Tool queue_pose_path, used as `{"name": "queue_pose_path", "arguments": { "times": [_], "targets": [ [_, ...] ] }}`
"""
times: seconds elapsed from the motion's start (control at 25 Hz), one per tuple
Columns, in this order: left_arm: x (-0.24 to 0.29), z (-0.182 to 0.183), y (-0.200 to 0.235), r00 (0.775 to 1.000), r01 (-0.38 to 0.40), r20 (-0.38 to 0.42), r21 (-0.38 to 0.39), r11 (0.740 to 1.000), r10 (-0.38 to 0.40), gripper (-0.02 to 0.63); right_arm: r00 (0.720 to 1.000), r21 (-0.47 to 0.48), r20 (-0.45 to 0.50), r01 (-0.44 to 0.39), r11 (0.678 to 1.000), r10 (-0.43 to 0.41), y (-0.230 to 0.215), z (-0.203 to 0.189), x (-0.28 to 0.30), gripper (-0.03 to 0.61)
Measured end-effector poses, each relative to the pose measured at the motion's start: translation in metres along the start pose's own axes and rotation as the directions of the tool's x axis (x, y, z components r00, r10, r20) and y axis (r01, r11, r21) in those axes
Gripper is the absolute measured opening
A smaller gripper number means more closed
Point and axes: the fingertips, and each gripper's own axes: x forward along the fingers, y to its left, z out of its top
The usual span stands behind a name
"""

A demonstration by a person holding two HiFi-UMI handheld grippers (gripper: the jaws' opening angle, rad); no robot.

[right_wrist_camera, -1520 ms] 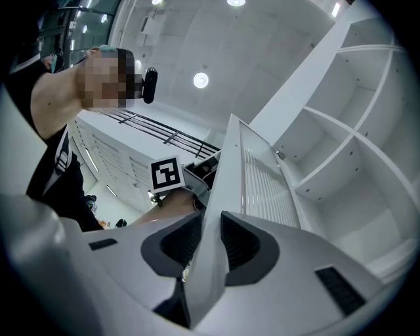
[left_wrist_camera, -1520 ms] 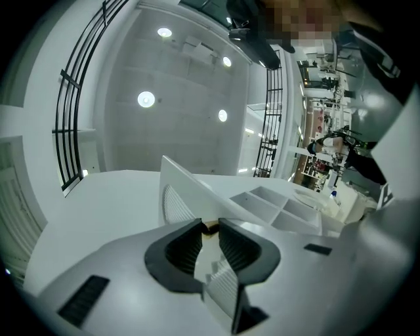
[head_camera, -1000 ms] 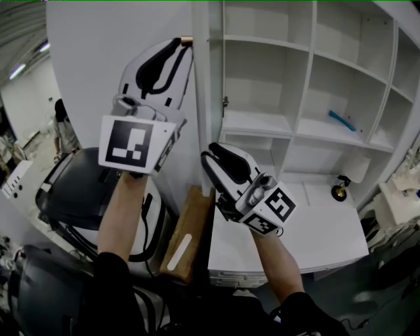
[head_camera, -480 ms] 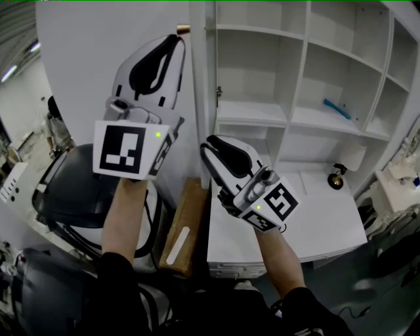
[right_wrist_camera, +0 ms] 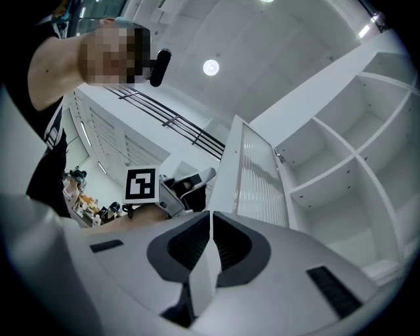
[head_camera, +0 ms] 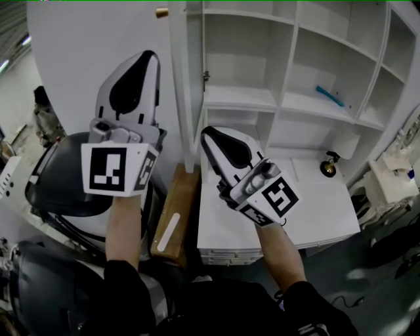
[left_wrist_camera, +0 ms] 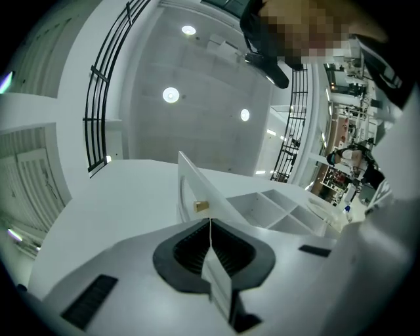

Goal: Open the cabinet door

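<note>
1. Head view shows us the white cabinet door (head_camera: 182, 85) standing open at the left edge of the cabinet (head_camera: 289, 98). Its long axis runs upright and its thin edge is turned toward us.
2. A small brass knob (head_camera: 161, 12) sticks out to the left, near the top of the door.
3. Our left gripper (head_camera: 146, 58) is raised just left of the door's edge, below the knob, pointing up and away from us. Its jaws are closing and almost meet, with nothing between them.
4. Our right gripper (head_camera: 207, 134) sits lower, before the cabinet's lower shelves, just right of the door's edge. It points up and leans left, and its jaws are also closing, nearly together and empty.
5. Both forearms reach up from black sleeves.
6. Left gripper view puts the knob (left_wrist_camera: 201, 206) just beyond the jaw tips.
</note>
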Motion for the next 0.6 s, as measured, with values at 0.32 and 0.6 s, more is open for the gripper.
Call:
{"name": "queue_pose_path", "arguments": {
  "times": [0.32, 0.6],
  "targets": [
    [-0.041, -0.013, -0.032, 0.991, -0.089, -0.100, 0.029, 0.996, 0.091, 0.018, 0.990, -0.012, -0.072, 0.122, 0.992, -0.123, -0.024, -0.001, -0.052, 0.032],
    [-0.065, -0.013, -0.085, 0.978, -0.081, -0.185, 0.066, 0.994, 0.092, 0.018, 0.971, 0.032, -0.124, 0.209, 0.977, -0.204, -0.031, -0.011, -0.099, 0.031]
  ]
}}
